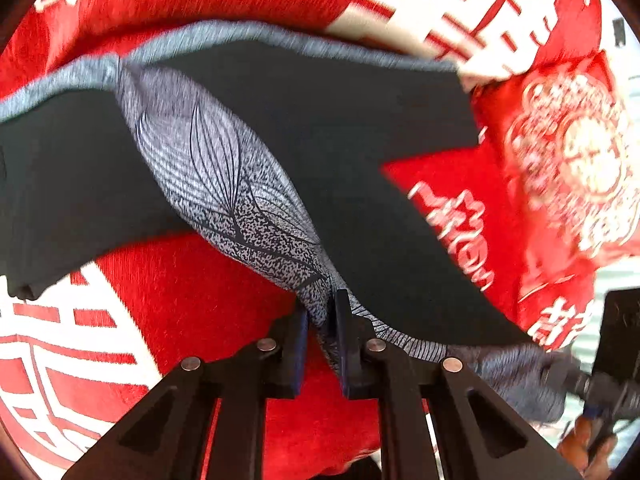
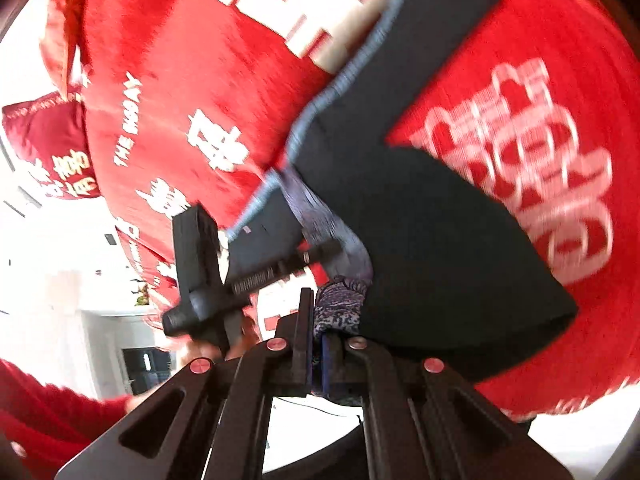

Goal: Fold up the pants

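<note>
The pants (image 1: 352, 152) are black with a grey patterned side stripe (image 1: 216, 168) and a grey waistband. They hang lifted above a red bedspread (image 1: 208, 312). My left gripper (image 1: 322, 312) is shut on the patterned stripe near the hem. My right gripper (image 2: 318, 320) is shut on the patterned fabric of the pants (image 2: 420, 220) too. The left gripper's body shows in the right wrist view (image 2: 208, 276), just left of the cloth. The right gripper's body shows at the right edge of the left wrist view (image 1: 600, 384).
The red bedspread (image 2: 208, 80) with white characters covers the surface under the pants. A red pillow (image 1: 568, 168) lies at the right in the left wrist view. A bright room with white walls (image 2: 48, 280) shows beyond the bed's edge.
</note>
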`<control>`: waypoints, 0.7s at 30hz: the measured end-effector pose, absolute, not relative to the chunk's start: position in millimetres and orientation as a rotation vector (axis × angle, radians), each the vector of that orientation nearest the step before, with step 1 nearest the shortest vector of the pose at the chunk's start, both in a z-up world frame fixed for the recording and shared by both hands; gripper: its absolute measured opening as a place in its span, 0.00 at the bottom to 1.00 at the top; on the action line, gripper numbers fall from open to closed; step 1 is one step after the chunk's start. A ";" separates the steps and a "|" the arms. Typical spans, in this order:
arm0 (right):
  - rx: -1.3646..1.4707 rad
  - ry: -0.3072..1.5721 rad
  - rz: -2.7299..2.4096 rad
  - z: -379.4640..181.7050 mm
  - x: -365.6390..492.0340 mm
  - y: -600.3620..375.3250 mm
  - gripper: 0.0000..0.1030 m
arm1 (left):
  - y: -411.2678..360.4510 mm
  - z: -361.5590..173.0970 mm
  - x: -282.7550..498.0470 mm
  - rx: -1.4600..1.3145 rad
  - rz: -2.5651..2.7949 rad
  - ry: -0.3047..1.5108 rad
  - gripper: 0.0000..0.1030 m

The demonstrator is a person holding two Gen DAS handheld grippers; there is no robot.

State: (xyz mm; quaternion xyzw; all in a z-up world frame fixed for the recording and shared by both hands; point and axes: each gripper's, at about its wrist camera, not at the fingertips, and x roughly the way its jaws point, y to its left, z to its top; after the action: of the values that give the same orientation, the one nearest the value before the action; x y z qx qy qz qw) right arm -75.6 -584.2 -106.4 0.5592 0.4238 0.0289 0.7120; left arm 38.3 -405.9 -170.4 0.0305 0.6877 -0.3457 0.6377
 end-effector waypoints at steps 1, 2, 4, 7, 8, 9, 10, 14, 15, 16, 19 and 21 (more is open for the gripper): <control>1.235 0.927 0.070 -101.0 -66.1 -597.1 0.03 | -412.2 -161.8 44.0 0.057 -0.795 1.556 0.13; 1.227 0.919 0.073 -96.5 -61.8 -607.0 0.03 | -418.0 -157.6 48.7 0.051 -0.796 1.547 0.13; 1.196 0.911 0.069 -86.3 -44.3 -630.7 0.03 | -437.6 -148.3 62.0 0.037 -0.799 1.524 0.13; 1.090 0.951 0.010 -74.1 -11.2 -678.2 0.03 | -475.0 -142.1 85.4 0.072 -0.789 1.463 0.13; 1.061 0.961 -0.002 -73.9 0.0 -688.7 0.03 | -484.9 -140.2 93.4 0.068 -0.792 1.447 0.13; 1.036 0.973 -0.014 -74.8 9.1 -701.2 0.03 | -495.9 -138.0 103.3 0.068 -0.790 1.423 0.13; 0.996 0.996 -0.027 -77.4 27.1 -718.0 0.03 | -505.1 -135.6 112.2 0.074 -0.783 1.399 0.13; 0.876 1.091 -0.089 -104.9 77.0 -755.6 0.04 | -524.5 -125.3 137.3 0.144 -0.706 1.292 0.14; 0.858 1.114 -0.108 -115.3 87.5 -762.5 0.05 | -525.9 -124.3 141.2 0.175 -0.684 1.272 0.14; 0.845 1.137 -0.119 -127.2 95.3 -768.2 0.05 | -525.8 -126.2 144.6 0.207 -0.656 1.258 0.14; 0.815 1.201 -0.150 -162.9 114.3 -780.7 0.07 | -516.0 -142.6 146.4 0.270 -0.561 1.252 0.66; 0.760 1.234 -0.158 -177.8 124.3 -781.7 0.07 | -504.9 -153.1 143.0 0.287 -0.496 1.228 0.81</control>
State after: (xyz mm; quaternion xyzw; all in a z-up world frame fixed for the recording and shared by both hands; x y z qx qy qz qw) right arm 124.3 -781.7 -177.8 0.3471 0.5638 -0.0721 0.7460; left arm 143.0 -504.9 -153.1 0.1328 0.5680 -0.2295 0.7792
